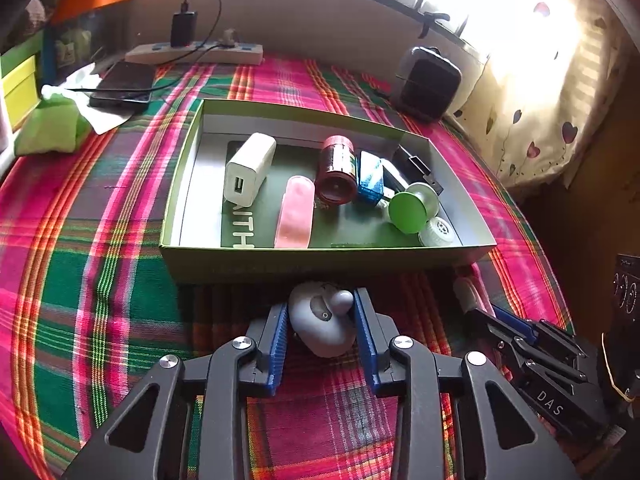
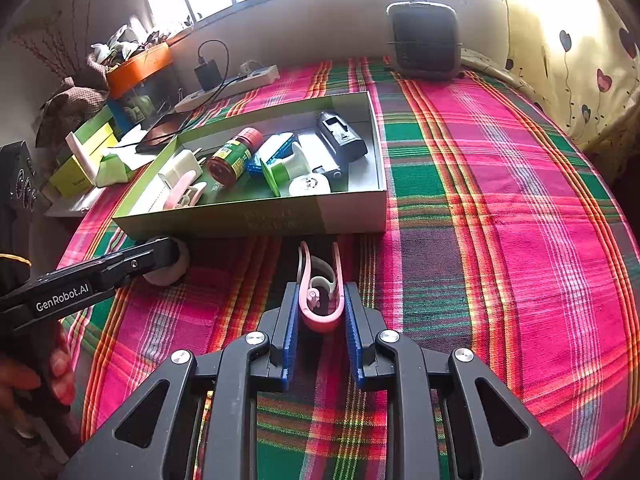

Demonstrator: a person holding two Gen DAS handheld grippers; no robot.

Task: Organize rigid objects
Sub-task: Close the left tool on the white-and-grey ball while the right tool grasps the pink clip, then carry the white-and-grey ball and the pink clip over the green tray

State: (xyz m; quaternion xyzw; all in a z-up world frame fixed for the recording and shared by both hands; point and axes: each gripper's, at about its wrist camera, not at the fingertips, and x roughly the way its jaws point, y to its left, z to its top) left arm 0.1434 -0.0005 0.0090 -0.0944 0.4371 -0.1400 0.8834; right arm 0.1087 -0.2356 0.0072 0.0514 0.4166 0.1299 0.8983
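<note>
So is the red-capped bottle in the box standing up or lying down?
Lying down. The red-capped bottle rests on its side on the floor of the box, cap toward the far wall.

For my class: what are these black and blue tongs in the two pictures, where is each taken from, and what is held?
No robot: a person holds a two-finger gripper in each hand, each with a camera looking along its fingers. The left gripper has a grey rounded gadget between its blue pads; the right gripper is shut on a pink clip. Both are near a plaid cloth, before a green box holding small things such as a white charger and a red-capped bottle.
</note>
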